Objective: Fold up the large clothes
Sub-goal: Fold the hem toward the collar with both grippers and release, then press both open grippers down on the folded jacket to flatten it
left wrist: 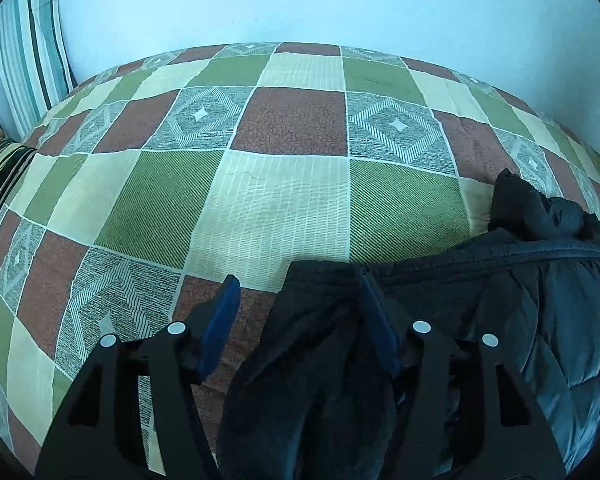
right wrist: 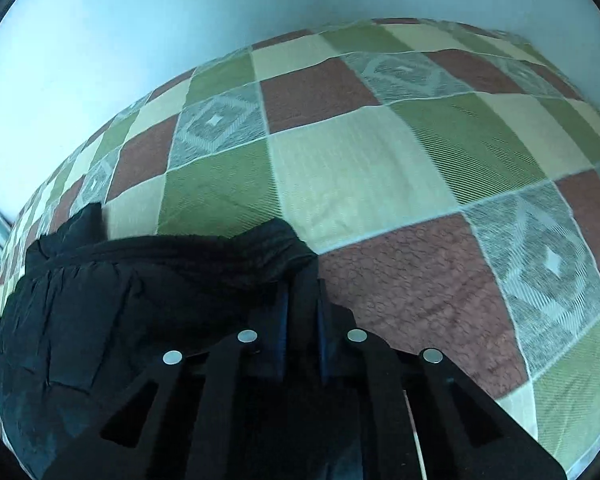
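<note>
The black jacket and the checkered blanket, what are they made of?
The black jacket looks like a puffy padded coat with a slightly shiny shell, probably nylon or polyester: stitched quilt lines and a soft sheen show. The checkered blanket looks like matte printed woven cloth, maybe cotton, with fine wrinkles.

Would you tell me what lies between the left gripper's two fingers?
In the left wrist view, a fold of the black jacket lies between the left gripper's open fingers, over the checked bedspread.
</note>
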Available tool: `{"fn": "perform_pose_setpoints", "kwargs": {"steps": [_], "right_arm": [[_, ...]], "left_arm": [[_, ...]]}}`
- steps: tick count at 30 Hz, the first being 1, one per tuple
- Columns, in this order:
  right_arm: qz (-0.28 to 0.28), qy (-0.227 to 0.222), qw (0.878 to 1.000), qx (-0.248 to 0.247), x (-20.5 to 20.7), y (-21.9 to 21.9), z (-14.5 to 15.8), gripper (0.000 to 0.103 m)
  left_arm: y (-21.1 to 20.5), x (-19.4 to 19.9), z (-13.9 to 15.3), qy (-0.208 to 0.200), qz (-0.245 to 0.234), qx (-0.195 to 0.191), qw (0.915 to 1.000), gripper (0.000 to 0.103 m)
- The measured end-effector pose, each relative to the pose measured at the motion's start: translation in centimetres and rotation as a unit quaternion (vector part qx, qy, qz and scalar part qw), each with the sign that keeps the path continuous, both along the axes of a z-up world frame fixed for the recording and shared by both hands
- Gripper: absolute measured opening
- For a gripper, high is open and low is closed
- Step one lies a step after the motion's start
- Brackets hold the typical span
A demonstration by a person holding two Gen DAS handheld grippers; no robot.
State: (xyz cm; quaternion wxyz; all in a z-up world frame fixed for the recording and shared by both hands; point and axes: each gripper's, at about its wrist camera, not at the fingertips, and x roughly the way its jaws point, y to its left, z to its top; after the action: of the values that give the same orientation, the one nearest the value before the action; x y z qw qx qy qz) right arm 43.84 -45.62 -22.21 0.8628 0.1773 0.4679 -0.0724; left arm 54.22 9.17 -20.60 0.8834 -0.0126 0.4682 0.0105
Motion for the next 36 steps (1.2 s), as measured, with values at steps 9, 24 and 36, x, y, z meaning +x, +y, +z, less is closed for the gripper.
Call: {"fn": "perform_pose_setpoints", "kwargs": {"steps": [9, 24, 36], "right_arm": [[-0.024, -0.012, 1.0, 0.012, -2.5, -0.2, 2.0, 0.057], [-0.056, -0.047, 0.995, 0.069, -17.9, -0.2, 2.6, 0.075], [0.039, -0.111, 0.993, 0.011, -10.9, 11.4, 8.1, 0.072]], "left_arm": [[1.3, -2.8, 2.6, -0.01, 0.01, -0.058, 0.9982, 0.076], [4.1, -21.0, 3.8, -0.052, 0.08, -0.111, 0.9892, 0.089], [-8.7, -17.0, 9.4, -0.114, -0.029, -0.072, 0.9905, 0.089]]}}
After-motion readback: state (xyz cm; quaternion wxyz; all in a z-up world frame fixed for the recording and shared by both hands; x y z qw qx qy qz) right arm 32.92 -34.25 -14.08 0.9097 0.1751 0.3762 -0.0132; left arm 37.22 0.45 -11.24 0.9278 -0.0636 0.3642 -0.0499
